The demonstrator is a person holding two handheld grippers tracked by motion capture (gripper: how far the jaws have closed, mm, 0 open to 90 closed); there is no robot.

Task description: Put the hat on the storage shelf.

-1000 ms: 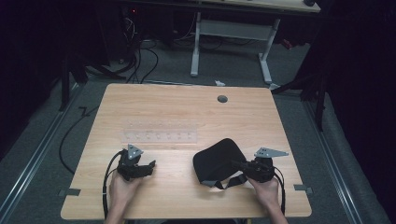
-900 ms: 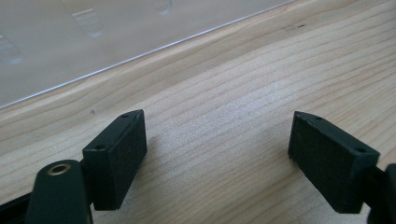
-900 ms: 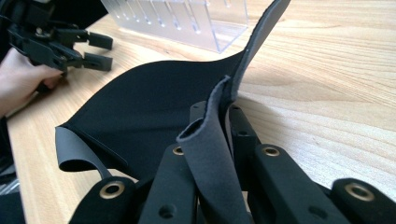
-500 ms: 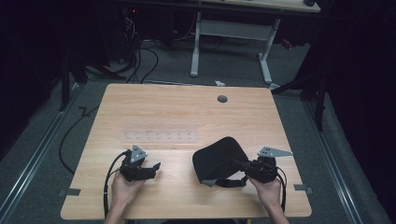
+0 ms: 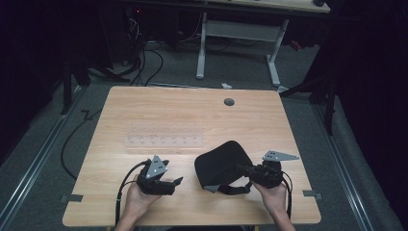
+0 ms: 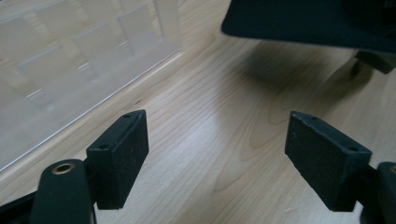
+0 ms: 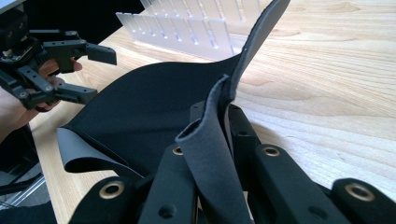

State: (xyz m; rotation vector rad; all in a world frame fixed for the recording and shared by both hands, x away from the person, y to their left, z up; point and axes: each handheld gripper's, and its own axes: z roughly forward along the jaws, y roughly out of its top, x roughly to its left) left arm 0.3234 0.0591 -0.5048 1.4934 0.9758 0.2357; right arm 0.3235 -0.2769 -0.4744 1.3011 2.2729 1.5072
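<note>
High view: black pad point(image 5: 223, 161) lower centre on surface point(image 5: 163, 113). Right tongs point(image 5: 243, 169) pinching its edge, left tongs point(image 5: 177, 182) spread, empty. Soft, floppy, light; best held at rim.

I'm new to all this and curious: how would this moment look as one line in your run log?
right gripper: shut on black cloth, edge pinched, lifted | left gripper: open, nothing held, facing cloth | clear rack: untouched on table
</note>
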